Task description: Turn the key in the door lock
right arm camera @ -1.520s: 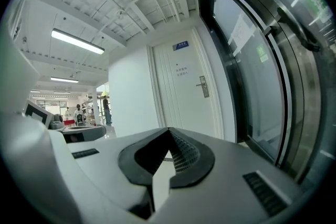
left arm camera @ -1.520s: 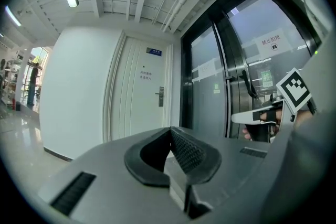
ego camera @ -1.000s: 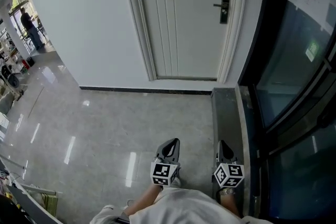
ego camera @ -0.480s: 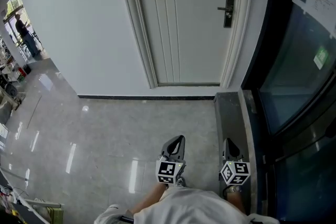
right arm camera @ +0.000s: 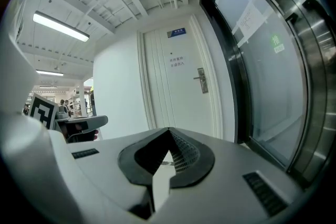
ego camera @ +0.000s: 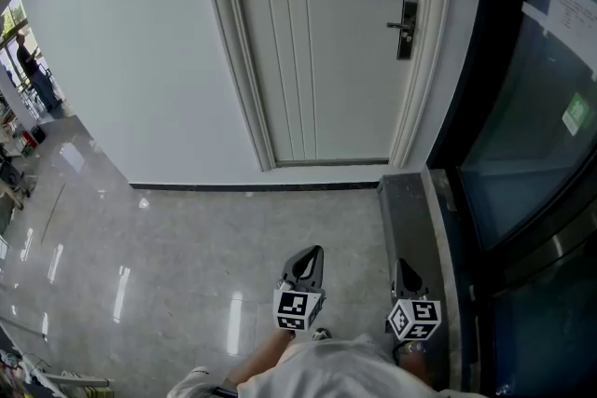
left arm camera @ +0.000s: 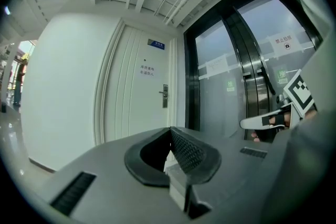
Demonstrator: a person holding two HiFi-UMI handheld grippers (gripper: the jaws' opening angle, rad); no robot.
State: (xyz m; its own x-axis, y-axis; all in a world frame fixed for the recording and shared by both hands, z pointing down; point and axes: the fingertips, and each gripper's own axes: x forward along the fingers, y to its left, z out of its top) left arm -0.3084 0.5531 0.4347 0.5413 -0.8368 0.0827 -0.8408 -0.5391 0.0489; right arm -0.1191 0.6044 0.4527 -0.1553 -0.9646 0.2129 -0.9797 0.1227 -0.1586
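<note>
**A:** What had changed since a second earlier?

**B:** Both grippers had advanced over the floor (ego camera: 187,247), and the door (ego camera: 345,61) had grown in the head view.

**A:** And the fingers?

**B:** The left gripper (left arm camera: 170,131) had its fingers (left arm camera: 186,150) pressed together on nothing. The right gripper (right arm camera: 169,131) was closed too.

**A:** The target?

**B:** The door lock (ego camera: 404,28) sat by the door's right edge, well ahead.

**A:** How best to approach it?

**B:** Probably keep the right gripper level and aimed at the lock, slow near it, and only then part the fingers.

**A:** Anything unclear?

**B:** No key could be made out; the lock was too small. A thin sliver where the right fingers met was unidentifiable.
</note>
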